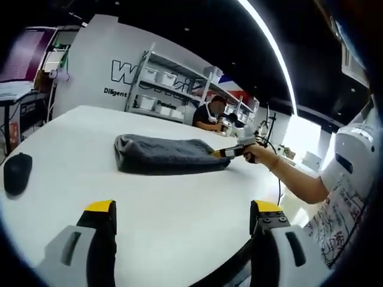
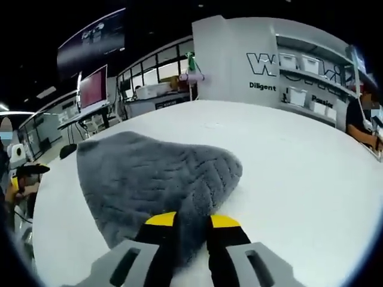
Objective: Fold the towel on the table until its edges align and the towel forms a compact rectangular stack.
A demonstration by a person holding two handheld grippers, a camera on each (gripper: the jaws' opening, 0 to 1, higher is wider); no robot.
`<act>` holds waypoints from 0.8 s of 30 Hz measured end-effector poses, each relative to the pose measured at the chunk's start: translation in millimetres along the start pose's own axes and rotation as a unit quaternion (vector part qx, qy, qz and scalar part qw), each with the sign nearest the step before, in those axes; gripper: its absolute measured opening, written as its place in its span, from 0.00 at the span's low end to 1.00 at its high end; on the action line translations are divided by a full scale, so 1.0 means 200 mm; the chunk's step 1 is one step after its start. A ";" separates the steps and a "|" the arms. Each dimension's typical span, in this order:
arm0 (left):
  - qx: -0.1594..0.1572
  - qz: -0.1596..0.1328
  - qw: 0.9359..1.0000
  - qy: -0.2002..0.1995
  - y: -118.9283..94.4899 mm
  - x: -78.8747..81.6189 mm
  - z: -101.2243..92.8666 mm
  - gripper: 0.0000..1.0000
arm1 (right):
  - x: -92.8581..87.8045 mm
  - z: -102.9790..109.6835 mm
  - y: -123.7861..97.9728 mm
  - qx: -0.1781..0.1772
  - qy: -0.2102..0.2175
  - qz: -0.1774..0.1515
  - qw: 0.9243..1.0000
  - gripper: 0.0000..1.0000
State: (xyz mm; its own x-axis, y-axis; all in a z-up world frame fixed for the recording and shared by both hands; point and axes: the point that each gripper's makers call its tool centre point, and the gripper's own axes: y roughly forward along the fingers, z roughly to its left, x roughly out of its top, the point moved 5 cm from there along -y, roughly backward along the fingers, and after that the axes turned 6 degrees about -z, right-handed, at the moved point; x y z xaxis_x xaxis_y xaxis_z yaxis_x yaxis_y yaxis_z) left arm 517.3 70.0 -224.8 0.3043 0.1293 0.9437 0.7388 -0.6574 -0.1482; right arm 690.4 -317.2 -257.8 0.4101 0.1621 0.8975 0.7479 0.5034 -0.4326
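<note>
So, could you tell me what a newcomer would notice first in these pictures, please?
First, the grey, plush, partly folded towel in the middle of the white round table, its corner pinched by the right hand-held gripper. Then the left hand-held gripper, jaws apart over bare tabletop, and a small black rounded object near the table's edge.

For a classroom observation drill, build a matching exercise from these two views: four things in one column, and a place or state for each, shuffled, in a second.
Things:
1. towel
2. left gripper
3. right gripper
4. black mouse

States:
A. open over bare table
B. shut on grey cloth
C. at the table's edge
D. folded, grey, mid-table

Pairs: 1-D, 2-A, 3-B, 4-C
</note>
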 end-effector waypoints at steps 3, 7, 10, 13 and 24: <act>0.000 0.002 1.000 0.001 0.00 0.00 0.00 0.97 | -0.01 -0.03 -0.04 -0.004 0.002 0.001 1.000 0.19; 0.001 0.004 1.000 0.002 0.01 0.00 0.00 0.97 | -0.03 -0.07 -0.08 -0.007 0.003 0.004 1.000 0.19; 0.002 0.006 1.000 0.002 0.01 0.00 0.00 0.97 | -0.05 -0.12 -0.13 0.002 -0.004 0.009 1.000 0.19; 0.003 0.007 1.000 0.002 0.01 0.00 0.00 0.97 | -0.06 -0.16 -0.16 0.008 -0.003 0.013 1.000 0.18; 0.002 0.015 1.000 0.004 0.02 -0.01 -0.01 0.97 | -0.10 -0.38 -0.26 0.018 0.011 0.015 1.000 0.18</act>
State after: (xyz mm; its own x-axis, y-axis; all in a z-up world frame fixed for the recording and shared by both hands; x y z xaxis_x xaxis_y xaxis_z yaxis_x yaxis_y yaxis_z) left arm 518.9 65.7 -226.3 0.3216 0.1044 0.9411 0.7319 -0.6580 -0.1771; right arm 682.4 -410.7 -259.0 0.4436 0.1598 0.8819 0.7159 0.5288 -0.4559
